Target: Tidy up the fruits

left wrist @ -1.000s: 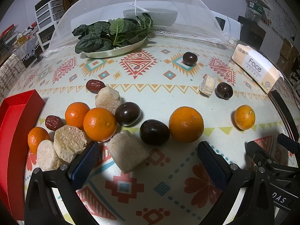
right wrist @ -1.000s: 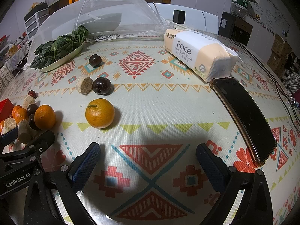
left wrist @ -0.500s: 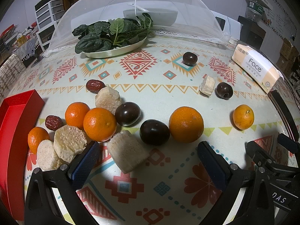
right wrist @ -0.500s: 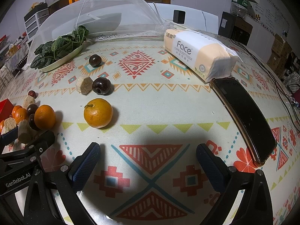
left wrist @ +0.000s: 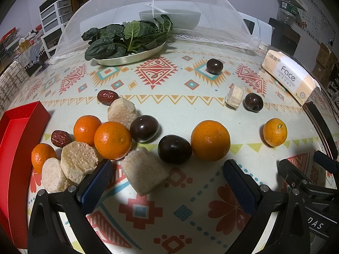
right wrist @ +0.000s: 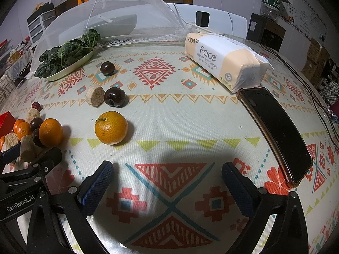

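Observation:
In the left wrist view, oranges (left wrist: 112, 140), dark plums (left wrist: 175, 149), red dates (left wrist: 61, 138) and pale cut chunks (left wrist: 144, 173) lie clustered on the patterned tablecloth (left wrist: 190, 209) beside a red tray (left wrist: 12, 148). A larger orange (left wrist: 210, 141) sits to their right. My left gripper (left wrist: 166, 183) is open and empty just in front of the cluster. In the right wrist view, a lone orange (right wrist: 111, 130) lies ahead and left of my right gripper (right wrist: 167, 183), which is open and empty. A plum (right wrist: 114, 100) and a chunk (right wrist: 95, 95) lie beyond it.
A plate of spinach (left wrist: 129, 40) sits under a mesh food cover (left wrist: 152, 10) at the back. A tissue pack (right wrist: 222, 61) and a black phone (right wrist: 275, 131) lie on the right. Another plum (right wrist: 107, 68) sits far back.
The lone orange has shifted slightly left in both views. Both grippers stay open and nearly still.

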Tool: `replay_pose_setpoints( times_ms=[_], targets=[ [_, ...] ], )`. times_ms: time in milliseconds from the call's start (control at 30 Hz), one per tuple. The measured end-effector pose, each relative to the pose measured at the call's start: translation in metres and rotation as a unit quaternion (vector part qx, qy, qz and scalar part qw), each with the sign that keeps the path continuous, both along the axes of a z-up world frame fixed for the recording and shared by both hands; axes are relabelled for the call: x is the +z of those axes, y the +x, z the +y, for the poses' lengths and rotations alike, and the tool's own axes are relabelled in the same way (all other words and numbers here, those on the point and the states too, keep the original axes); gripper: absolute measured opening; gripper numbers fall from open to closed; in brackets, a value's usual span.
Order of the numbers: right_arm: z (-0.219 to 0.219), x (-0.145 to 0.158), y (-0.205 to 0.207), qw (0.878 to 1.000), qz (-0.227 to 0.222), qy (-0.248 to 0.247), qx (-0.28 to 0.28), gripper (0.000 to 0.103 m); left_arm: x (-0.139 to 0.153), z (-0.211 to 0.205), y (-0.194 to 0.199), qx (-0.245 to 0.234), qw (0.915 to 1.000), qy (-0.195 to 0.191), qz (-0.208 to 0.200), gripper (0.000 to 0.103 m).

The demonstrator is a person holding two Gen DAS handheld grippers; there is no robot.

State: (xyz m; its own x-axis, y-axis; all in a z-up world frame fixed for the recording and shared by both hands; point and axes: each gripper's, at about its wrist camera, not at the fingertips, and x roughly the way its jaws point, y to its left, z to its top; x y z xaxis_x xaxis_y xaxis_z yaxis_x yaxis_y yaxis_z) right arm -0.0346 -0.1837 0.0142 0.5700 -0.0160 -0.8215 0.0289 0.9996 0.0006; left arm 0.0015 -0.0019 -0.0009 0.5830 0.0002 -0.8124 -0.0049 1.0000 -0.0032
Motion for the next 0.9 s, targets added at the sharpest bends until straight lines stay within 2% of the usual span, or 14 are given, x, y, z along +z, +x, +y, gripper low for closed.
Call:
replay_pose_setpoints(
  times_ms=[567,733,900],
  targets=[
    [-0.001,0.000,0.000,1.000,0.001,0.002,-0.001,0.103,0.000,0.000,-0.002,-0.004,1.0000,0.000,0.007,0.103],
    [0.002,0.002,0.002,1.000,0.026,0.003,-0.006,0.103,0.002,0.000,-0.010,-0.009,0.9997,0.001,0.023,0.103],
    [0.000,0.002,-0.010,0.999,0.036,0.003,-0.008,0.103,0.003,0.002,-0.018,-0.035,0.9989,0.001,0.032,0.103]
  ],
)
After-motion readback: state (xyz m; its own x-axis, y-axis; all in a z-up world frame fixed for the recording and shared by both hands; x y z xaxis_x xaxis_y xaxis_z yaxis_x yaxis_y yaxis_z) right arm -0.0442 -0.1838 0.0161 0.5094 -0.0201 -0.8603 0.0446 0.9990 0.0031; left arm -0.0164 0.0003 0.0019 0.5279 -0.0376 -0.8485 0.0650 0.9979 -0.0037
